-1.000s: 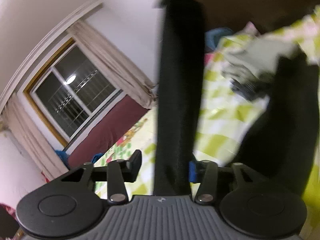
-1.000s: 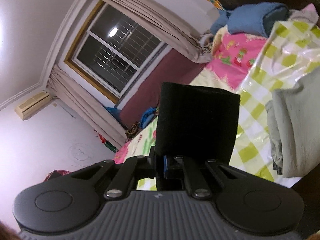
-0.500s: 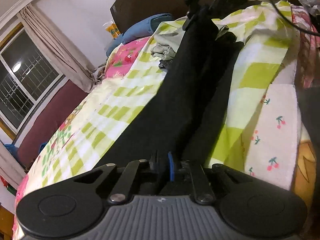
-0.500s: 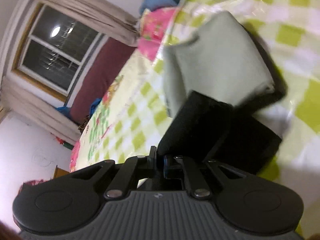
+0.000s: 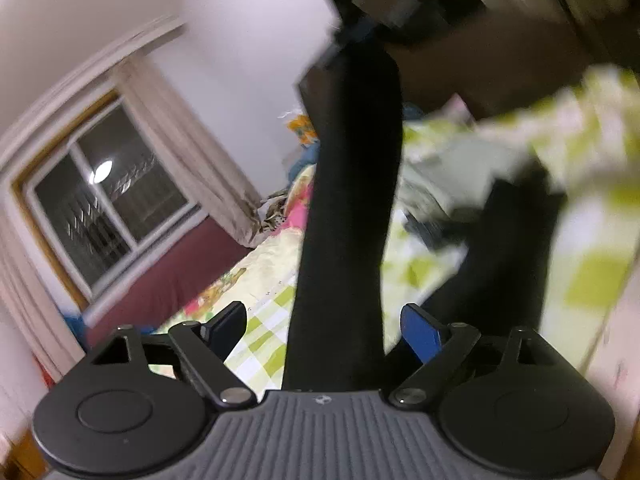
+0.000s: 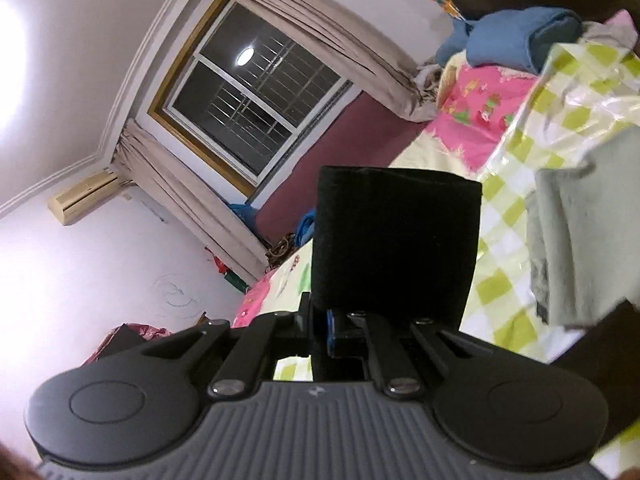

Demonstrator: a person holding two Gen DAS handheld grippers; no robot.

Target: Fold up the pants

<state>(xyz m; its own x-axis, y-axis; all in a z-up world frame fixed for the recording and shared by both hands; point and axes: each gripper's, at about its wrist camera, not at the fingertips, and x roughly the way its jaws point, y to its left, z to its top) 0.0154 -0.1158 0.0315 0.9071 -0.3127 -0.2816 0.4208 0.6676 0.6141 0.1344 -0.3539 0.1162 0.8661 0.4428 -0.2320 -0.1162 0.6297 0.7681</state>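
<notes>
Your left claw (image 5: 322,330) has just been opening and stands spread, a strip of the black pants (image 5: 352,200) running between its fingers untouched. Your right claw (image 6: 320,330) is pinching a folded end of the pants above the bed's checked cover (image 6: 504,216).

Black pants (image 6: 394,240): matt, soft, light-absorbing cloth. Checked bed cover (image 6: 516,216): glossy, crinkled plastic film with highlights. Grey folded garments (image 6: 580,232): matt woven cloth. Curtains (image 6: 320,40): dull beige fabric. Window frame (image 6: 192,52): wood-toned.
</notes>
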